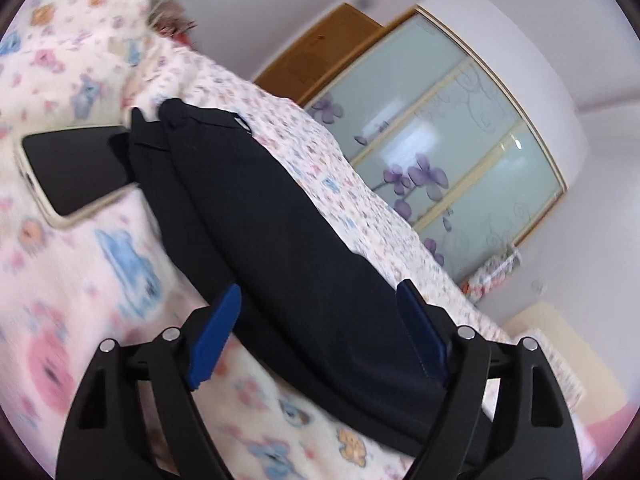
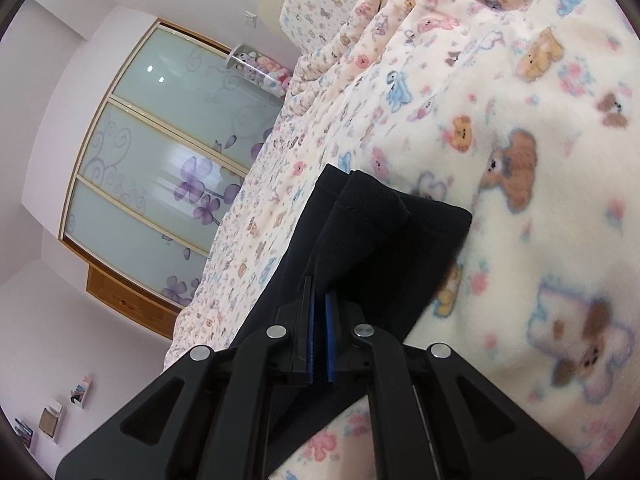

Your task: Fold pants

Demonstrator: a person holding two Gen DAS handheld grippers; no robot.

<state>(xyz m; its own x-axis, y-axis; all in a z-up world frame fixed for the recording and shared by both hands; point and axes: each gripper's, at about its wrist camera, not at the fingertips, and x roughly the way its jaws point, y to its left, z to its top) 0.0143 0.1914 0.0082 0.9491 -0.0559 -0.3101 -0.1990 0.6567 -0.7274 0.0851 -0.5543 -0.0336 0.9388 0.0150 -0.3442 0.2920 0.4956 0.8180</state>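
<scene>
The black pants lie as a long folded strip on the teddy-print blanket. My left gripper is open, its blue fingers either side of the near end of the strip. In the right wrist view the pants show their hem ends doubled over. My right gripper is shut on a layer of the pants fabric, its blue pads nearly together.
A phone in a pale case lies on the blanket beside the far end of the pants, touching them. A frosted sliding wardrobe with purple flowers stands beyond the bed. It also shows in the right wrist view.
</scene>
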